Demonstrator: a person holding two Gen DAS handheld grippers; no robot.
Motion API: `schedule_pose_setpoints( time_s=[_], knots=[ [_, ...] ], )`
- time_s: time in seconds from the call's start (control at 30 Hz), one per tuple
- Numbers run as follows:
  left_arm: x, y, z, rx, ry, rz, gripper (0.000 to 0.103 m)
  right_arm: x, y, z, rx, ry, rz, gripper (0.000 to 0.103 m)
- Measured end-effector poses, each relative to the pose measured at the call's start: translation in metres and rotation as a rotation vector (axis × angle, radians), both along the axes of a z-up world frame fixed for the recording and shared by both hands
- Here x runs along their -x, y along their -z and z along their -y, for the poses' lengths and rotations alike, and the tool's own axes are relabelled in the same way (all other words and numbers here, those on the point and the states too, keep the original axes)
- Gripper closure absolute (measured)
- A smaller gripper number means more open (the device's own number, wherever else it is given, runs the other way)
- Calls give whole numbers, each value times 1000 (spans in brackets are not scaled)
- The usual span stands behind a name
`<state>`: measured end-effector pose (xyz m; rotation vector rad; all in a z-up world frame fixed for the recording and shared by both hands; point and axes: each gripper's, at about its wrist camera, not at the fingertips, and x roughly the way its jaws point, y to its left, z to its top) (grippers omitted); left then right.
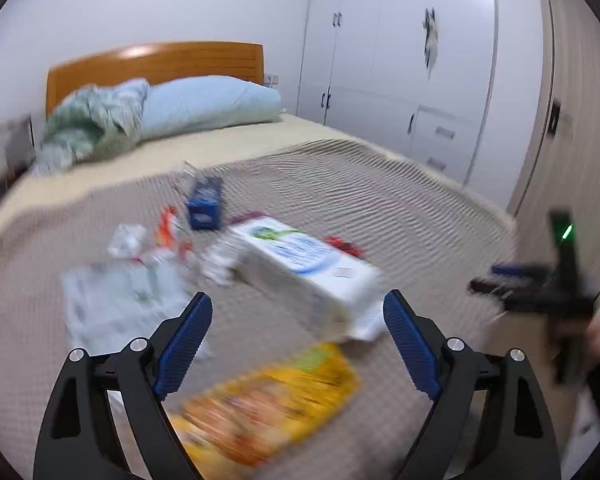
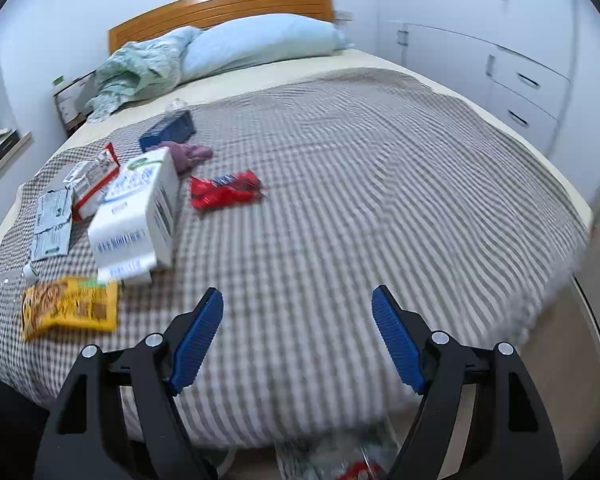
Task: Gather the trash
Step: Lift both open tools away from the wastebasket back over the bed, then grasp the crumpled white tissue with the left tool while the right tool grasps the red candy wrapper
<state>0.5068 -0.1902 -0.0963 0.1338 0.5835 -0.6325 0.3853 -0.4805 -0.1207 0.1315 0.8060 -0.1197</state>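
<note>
Trash lies scattered on the checked bed cover (image 2: 360, 184). A yellow snack bag (image 2: 70, 306) (image 1: 272, 404), a white carton (image 2: 136, 216) (image 1: 308, 272), a red wrapper (image 2: 224, 190) (image 1: 344, 246), a blue box (image 2: 168, 130) (image 1: 204, 204) and printed leaflets (image 2: 52, 224) (image 1: 120, 300) are on its left part. My left gripper (image 1: 298, 344) hangs open above the yellow bag, holding nothing. My right gripper (image 2: 298, 336) is open over the bed's foot, also with nothing in it. It shows blurred in the left wrist view (image 1: 496, 278).
A clear bag (image 2: 340, 460) with something red inside sits on the floor below the bed's foot. Pillow (image 2: 260, 40), crumpled blanket (image 2: 140, 68) and wooden headboard (image 2: 220, 4) are at the far end. White wardrobes (image 1: 400, 60) line the right wall. A purple cloth (image 2: 188, 152) lies by the blue box.
</note>
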Motion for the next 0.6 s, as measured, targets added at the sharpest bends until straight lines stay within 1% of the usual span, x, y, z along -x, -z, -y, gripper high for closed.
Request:
schedule_pose_setpoints(
  time_s=[0.03, 0.07, 0.13, 0.17, 0.2, 0.23, 0.3, 0.33, 0.37, 0.4, 0.43, 0.47, 0.5, 0.53, 0.6],
  knots=[
    [-22, 2, -3, -44, 14, 16, 19, -8, -1, -1, -9, -12, 3, 29],
    [-38, 5, -3, -72, 11, 10, 19, -19, -1, -2, -28, -26, 11, 29],
    [-78, 14, 1, -124, 33, -36, 20, -43, 0, -4, -70, -47, 10, 29],
    [-101, 20, 7, -156, 45, -60, 23, -58, 2, -4, -91, -52, 1, 29],
    [-115, 25, 12, -176, 68, -90, 27, -71, 2, -4, -107, -56, -5, 29],
    [-135, 32, 20, -199, 100, -138, 37, -88, 5, -2, -136, -57, -17, 29],
    [-166, 42, 30, -194, 93, -237, 44, -105, 9, 0, -173, -65, -35, 29],
    [-179, 48, 37, -190, 97, -266, 51, -117, 12, 1, -192, -67, -44, 29],
    [-188, 55, 45, -216, 113, -271, 51, -127, 16, 2, -206, -75, -56, 29],
    [-193, 61, 53, -261, 139, -272, 52, -136, 20, 1, -213, -81, -70, 29],
    [-200, 71, 63, -335, 166, -281, 52, -148, 26, -1, -219, -89, -96, 29],
    [-206, 82, 71, -406, 197, -309, 52, -154, 29, -2, -230, -106, -112, 29],
    [-212, 91, 77, -459, 216, -336, 52, -160, 32, -4, -243, -129, -126, 29],
    [-220, 100, 81, -503, 214, -360, 52, -167, 36, -6, -248, -147, -136, 29],
    [-236, 111, 87, -543, 179, -412, 52, -181, 43, -7, -253, -167, -159, 29]
  ],
)
